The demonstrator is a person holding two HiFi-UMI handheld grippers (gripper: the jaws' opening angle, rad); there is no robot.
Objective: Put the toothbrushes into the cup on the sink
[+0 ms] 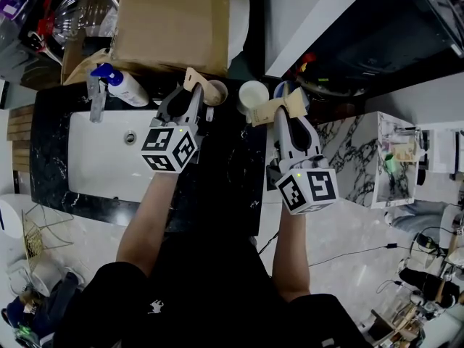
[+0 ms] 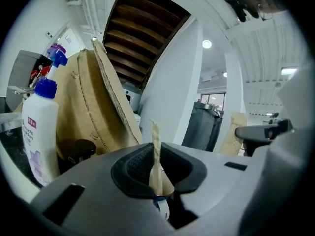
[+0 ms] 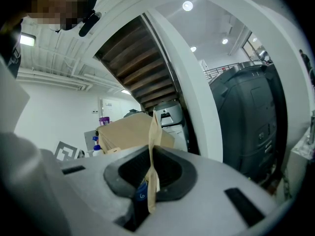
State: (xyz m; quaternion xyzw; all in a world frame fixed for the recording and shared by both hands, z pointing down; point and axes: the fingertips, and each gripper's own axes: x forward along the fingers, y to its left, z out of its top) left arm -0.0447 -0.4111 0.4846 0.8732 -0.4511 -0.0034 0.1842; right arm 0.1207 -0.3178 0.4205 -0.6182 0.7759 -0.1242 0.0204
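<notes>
1. Left gripper (image 1: 190, 100) is clamped on a toothbrush in a tan paper pack, call it the left pack (image 1: 193, 78). In the left gripper view the pack stands edge-on and upright between the pads, with a bit of blue showing low down.
2. Right gripper (image 1: 284, 118) is the same deal. It's clenched on the right pack (image 1: 278, 107), a thin tan card pinched between the pads, with blue at the bottom.
3. Both packs are up over the black counter (image 1: 47, 122), and neither one is in a cup yet.
4. From the head view, the left pack's far end sits right by the rim of the tan cup (image 1: 217, 91). Can't tell if it's touching.
5. The right pack lies crosswise, with its left end just beside the white cup (image 1: 253, 93).
6. The two cups stand side by side at the back of the counter, just right of the white sink (image 1: 94, 169).
7. A spray bottle (image 1: 125, 87) with a blue top lies behind the sink next to the faucet (image 1: 95, 100). A big cardboard box (image 1: 170, 20) sits behind that.
</notes>
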